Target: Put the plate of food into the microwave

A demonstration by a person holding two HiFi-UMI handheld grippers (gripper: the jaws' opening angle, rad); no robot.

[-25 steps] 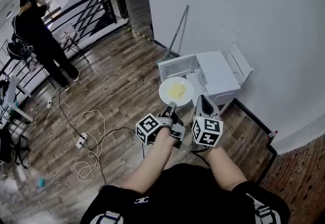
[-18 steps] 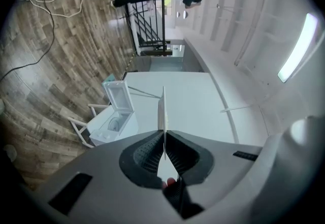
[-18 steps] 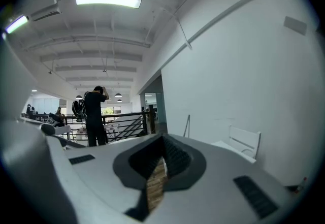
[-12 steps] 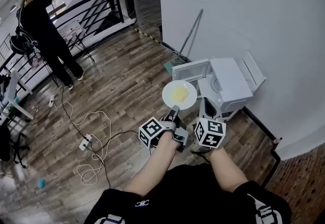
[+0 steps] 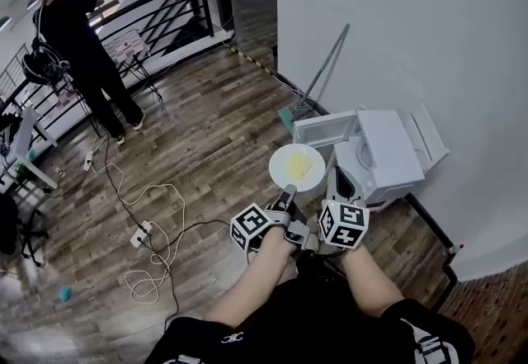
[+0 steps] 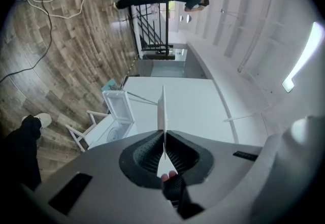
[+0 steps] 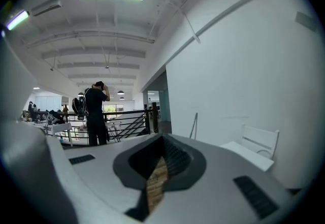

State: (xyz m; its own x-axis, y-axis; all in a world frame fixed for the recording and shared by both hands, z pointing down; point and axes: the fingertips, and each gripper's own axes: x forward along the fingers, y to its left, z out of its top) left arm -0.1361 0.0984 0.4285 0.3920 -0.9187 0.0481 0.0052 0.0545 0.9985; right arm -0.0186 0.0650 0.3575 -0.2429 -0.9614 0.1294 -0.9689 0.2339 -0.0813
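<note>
Since my left gripper [image 5: 288, 191] has the plate [image 5: 277, 166] only by its near rim, jaws almost together on that thin edge, the whole dish hangs out in the air in front of me, just beside the white microwave [image 5: 388, 152], whose door [image 5: 327, 128] stands open. I judge the plate stiff, smooth and breakable. It looks light, but held from one edge it has leverage and may pivot or slip in the pads. The yellow food [image 5: 299, 163] lies flat and could slide if I tilt. The rim is the only sensible hold. My right gripper [image 5: 340, 181] hangs alongside, jaws closed on nothing, and could steady the far edge.
</note>
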